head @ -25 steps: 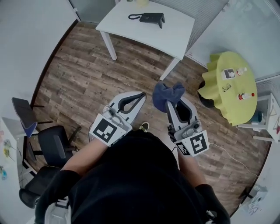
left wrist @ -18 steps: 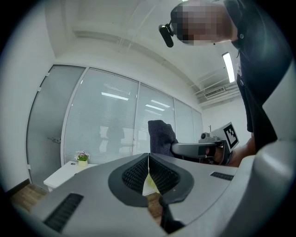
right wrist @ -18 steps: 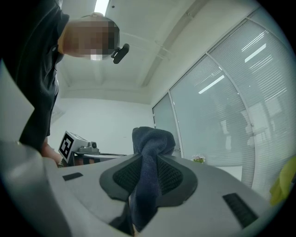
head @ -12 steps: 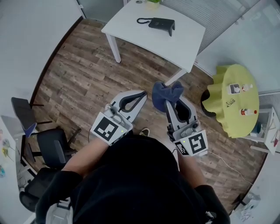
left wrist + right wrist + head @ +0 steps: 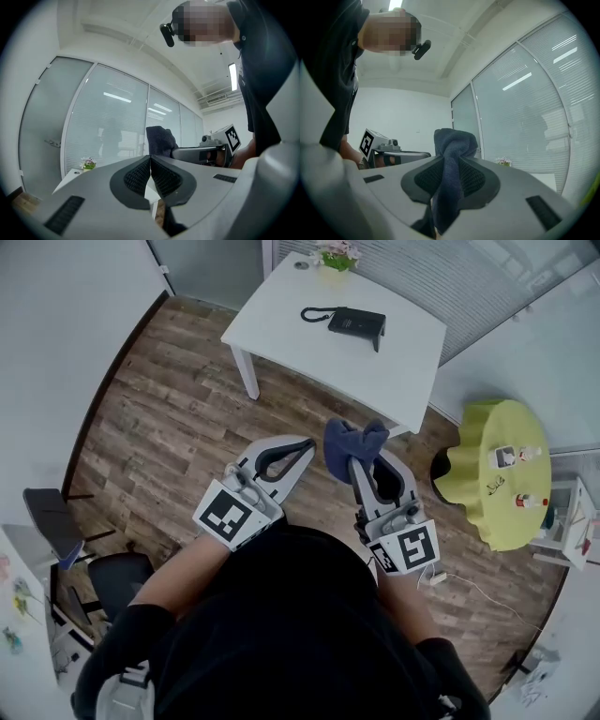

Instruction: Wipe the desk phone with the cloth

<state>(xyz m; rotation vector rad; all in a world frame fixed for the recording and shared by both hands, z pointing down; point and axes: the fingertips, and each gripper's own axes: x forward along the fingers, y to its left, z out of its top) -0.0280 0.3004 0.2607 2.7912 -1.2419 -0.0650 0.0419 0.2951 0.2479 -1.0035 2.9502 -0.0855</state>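
Left gripper (image 5: 302,442): held low in front of the person's dark torso, pointing toward 1 o'clock. Its jaws are pressed together tip to tip, with nothing between them.
Right gripper (image 5: 360,463): just beside the left one, at its 3 o'clock, pointing toward 12 o'clock. Its jaws are clamped on the cloth.
Cloth (image 5: 353,441): dark blue, soft and crumpled. A thick fold runs down between the ribbed pads, and a twisted, bunched lump stands out past the tips. It hangs in the air over the floor, well apart from the white table.
Floor (image 5: 178,409): brown wood planks lie beneath both grippers.
Round table (image 5: 487,512): draped in yellow-green, at 3 o'clock, with a few small items on top.
White table (image 5: 375,371): rectangular, at 12 o'clock, beyond the grippers.
Desk phone (image 5: 357,322): a black, low wedge lying on the far half of the white table. Its black cord (image 5: 314,312) loops out toward 9 o'clock. It is well apart from the cloth.
Flowers (image 5: 335,254): a small pot at the white table's far edge, at 11 o'clock from the phone.
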